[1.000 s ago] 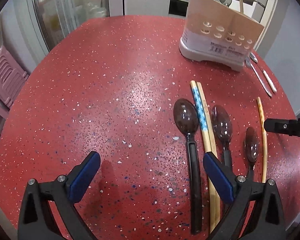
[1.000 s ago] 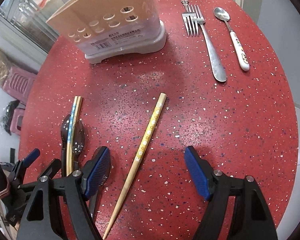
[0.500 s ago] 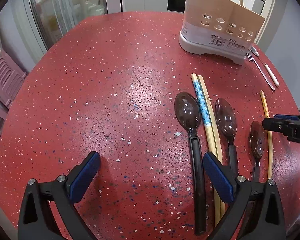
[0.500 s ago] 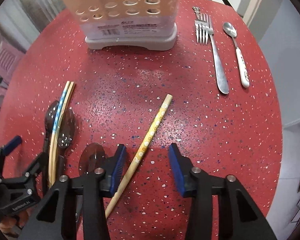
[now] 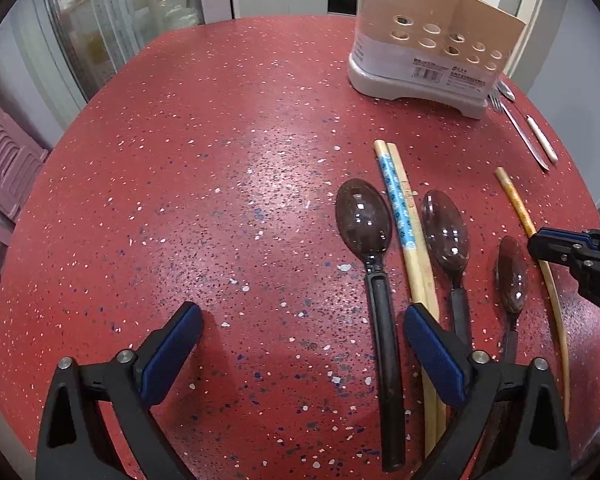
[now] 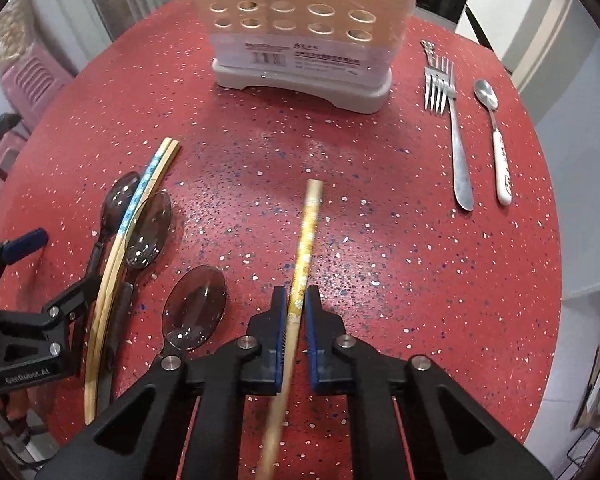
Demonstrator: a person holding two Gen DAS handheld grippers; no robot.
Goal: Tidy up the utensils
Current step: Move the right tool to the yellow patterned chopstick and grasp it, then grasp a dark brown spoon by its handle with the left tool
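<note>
The right gripper (image 6: 296,312) has just closed on the yellow flowered chopstick (image 6: 307,236) near the right edge of the red speckled table (image 5: 180,200); a second ago its blue pads stood wide on either side of the stick, and now they pinch it, thin end running back under the tool, thick end pointing toward the utensil holder (image 6: 300,40) at the far edge. Whether the stick has left the tabletop cannot be told from here

The left gripper (image 5: 300,360) hangs above the near edge with jaws wide apart and empty, much as it did a second ago; the handle of the largest dark spoon (image 5: 366,224) lies just inside its right pad. Beside that spoon lie the blue-patterned chopstick pair (image 5: 400,208), a second dark spoon (image 5: 446,232) and a smaller dark spoon (image 5: 510,272), all pointing toward the holder. A fork (image 6: 452,120) and a white-handled teaspoon (image 6: 496,128) lie side by side toward the far right edge, right of the holder

With the grip made, the sorting looks barely begun: the holder appears to hold only a stick or two at its back, and everything else is on the table. The likely next step is to lift the chopstick, turn it upright and feed it into the holder, where a slim tapered stick held near its middle could swing or slip
</note>
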